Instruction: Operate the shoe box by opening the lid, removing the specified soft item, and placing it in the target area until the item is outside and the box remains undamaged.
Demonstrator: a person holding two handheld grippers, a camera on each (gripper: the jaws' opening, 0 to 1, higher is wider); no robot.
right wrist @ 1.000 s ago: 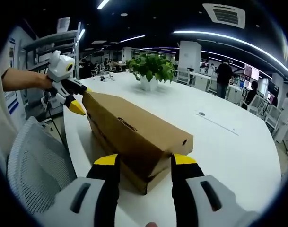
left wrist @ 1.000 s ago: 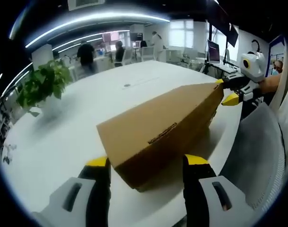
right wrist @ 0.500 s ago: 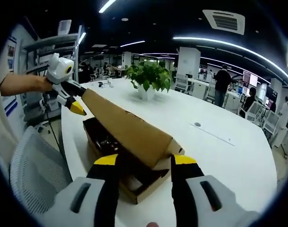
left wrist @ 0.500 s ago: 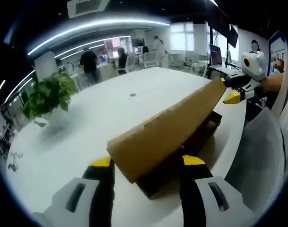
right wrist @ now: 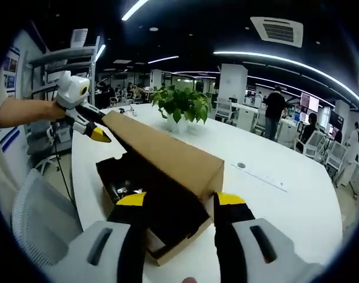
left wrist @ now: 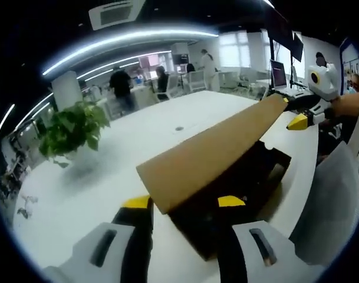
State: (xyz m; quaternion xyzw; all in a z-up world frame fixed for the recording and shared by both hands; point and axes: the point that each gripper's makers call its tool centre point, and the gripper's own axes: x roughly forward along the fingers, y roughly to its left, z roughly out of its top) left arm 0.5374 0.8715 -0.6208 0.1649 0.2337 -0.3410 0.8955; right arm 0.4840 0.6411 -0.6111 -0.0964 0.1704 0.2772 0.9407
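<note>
A brown cardboard shoe box lid [left wrist: 214,150] hangs tilted above its base [left wrist: 270,174], whose inside looks dark. My left gripper [left wrist: 184,203] is shut on the lid's near end. The right gripper [left wrist: 292,111] holds the far end, with a person's hand behind it. In the right gripper view the lid [right wrist: 167,156] slopes over the base [right wrist: 167,250], and my right gripper [right wrist: 175,199] is shut on its near end. The left gripper [right wrist: 98,125] grips the far corner. Something dark with a small glint [right wrist: 123,187] lies inside; I cannot tell what.
The box stands near the edge of a large white table [left wrist: 108,171]. A potted plant [left wrist: 70,127] [right wrist: 182,103] stands further in. A grey mesh chair [left wrist: 329,212] [right wrist: 40,218] sits just off the table edge. People and desks fill the background.
The lid, resting shut on the box a second ago, has been lifted by both grippers and now stands well above the base, showing the dark inside.
</note>
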